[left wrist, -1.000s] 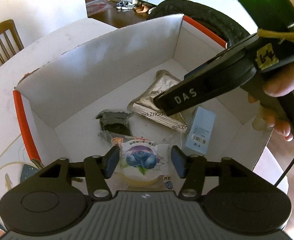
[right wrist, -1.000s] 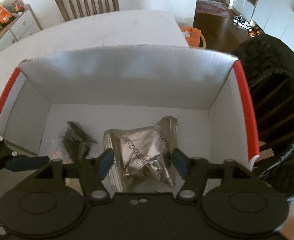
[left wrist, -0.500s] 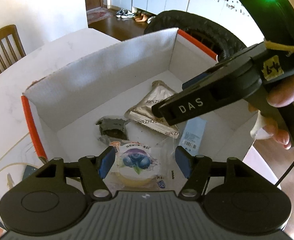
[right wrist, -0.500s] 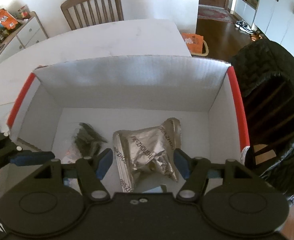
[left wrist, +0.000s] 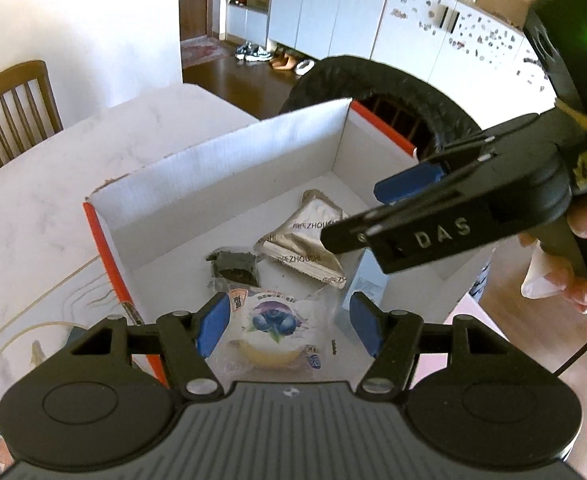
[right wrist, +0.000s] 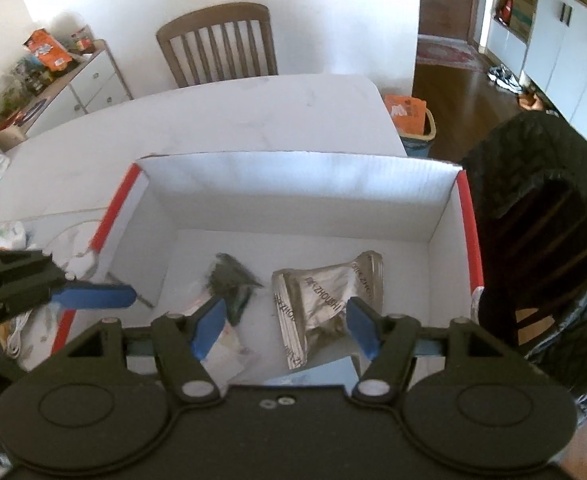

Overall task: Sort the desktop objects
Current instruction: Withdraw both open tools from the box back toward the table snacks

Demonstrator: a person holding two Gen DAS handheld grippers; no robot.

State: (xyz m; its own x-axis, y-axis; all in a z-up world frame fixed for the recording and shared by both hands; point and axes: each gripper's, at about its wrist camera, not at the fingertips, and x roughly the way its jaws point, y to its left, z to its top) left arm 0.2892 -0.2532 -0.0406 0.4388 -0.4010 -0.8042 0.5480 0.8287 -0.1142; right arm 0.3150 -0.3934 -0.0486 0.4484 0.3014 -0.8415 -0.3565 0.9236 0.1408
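Observation:
A white cardboard box (left wrist: 221, 152) (right wrist: 293, 184) with red edges stands on the white table. On its floor lie a blueberry snack pack (left wrist: 271, 328), a silver foil pouch (left wrist: 305, 236) (right wrist: 329, 296), a dark green packet (left wrist: 233, 266) (right wrist: 229, 280) and a light blue carton (left wrist: 365, 288). My left gripper (left wrist: 289, 326) hangs open above the blueberry pack, its pads clear of it. My right gripper (right wrist: 285, 328) is open over the silver pouch and holds nothing. Each gripper shows in the other's view: the right gripper (left wrist: 409, 184) and the left gripper (right wrist: 93, 296).
A chair draped in black quilted fabric (right wrist: 541, 240) presses against the box's right side. A wooden chair (right wrist: 217, 40) stands at the table's far edge. Wrapped snacks and a cable (right wrist: 9, 236) lie on the table left of the box. An orange bag (right wrist: 409, 114) sits on the floor.
Both grippers have lifted away from the box floor, so more of the box and room shows. The left jaws have spread a little. The blueberry pack stays lying in the box.

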